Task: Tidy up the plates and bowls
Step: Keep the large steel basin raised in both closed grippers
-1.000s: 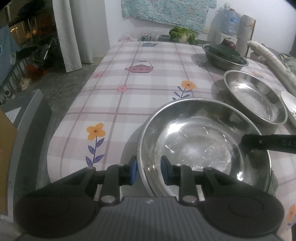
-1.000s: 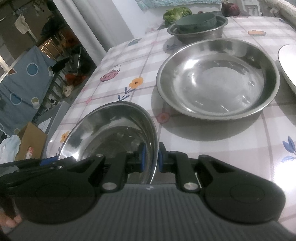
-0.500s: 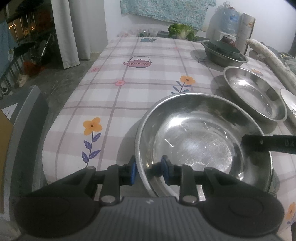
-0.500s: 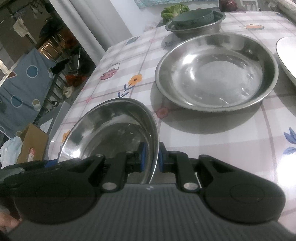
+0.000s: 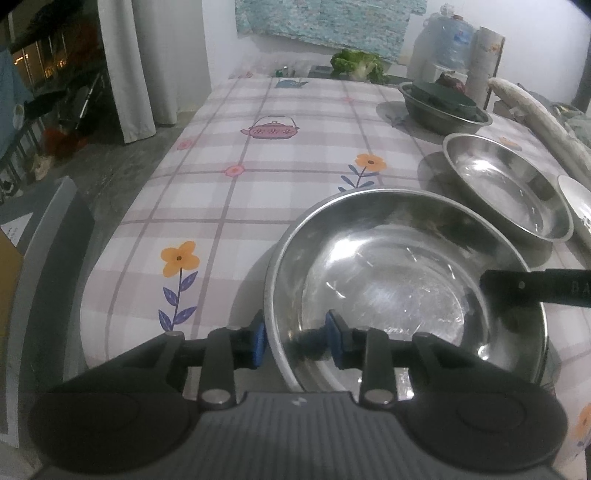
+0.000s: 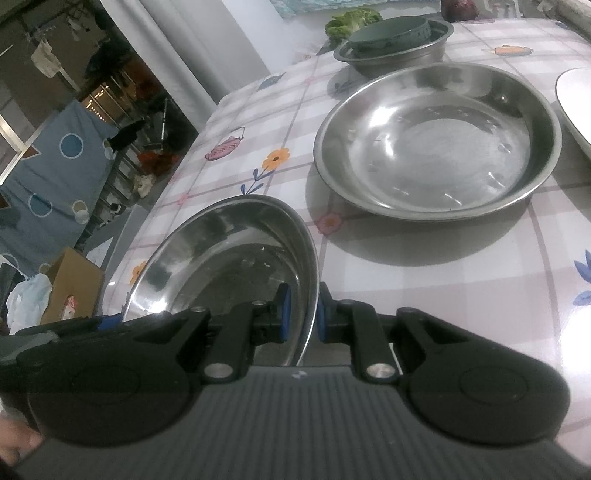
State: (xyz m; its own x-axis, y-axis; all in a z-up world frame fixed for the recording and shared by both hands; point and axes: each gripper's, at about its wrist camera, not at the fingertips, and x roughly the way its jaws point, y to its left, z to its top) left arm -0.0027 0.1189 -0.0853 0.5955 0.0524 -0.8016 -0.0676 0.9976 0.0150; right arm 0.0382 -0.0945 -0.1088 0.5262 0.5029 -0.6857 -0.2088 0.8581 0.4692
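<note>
A wide steel bowl (image 5: 388,280) sits at the near edge of the checked tablecloth (image 5: 258,166). My left gripper (image 5: 295,341) straddles its near-left rim. Its jaws are opening: the outer pad stands beside the rim and the inner pad is clear of the wall. In the right wrist view the same bowl (image 6: 229,251) has its right rim pinched by my right gripper (image 6: 303,315), which is shut on it. One right finger (image 5: 535,288) reaches in over the bowl in the left view. A second steel bowl (image 6: 436,144) lies just beyond.
A third steel bowl (image 5: 443,107) with a dark green bowl (image 6: 391,29) inside stands at the far right. A white plate (image 6: 576,103) shows at the right edge. Greens (image 5: 354,62), a water jug (image 5: 443,40) and a rolled cloth (image 5: 532,114) line the back. The table's left edge drops to the floor.
The left gripper's pads have spread a little wider around the bowl's rim. The right gripper stays clamped on the rim, and the bowl has hardly shifted.
</note>
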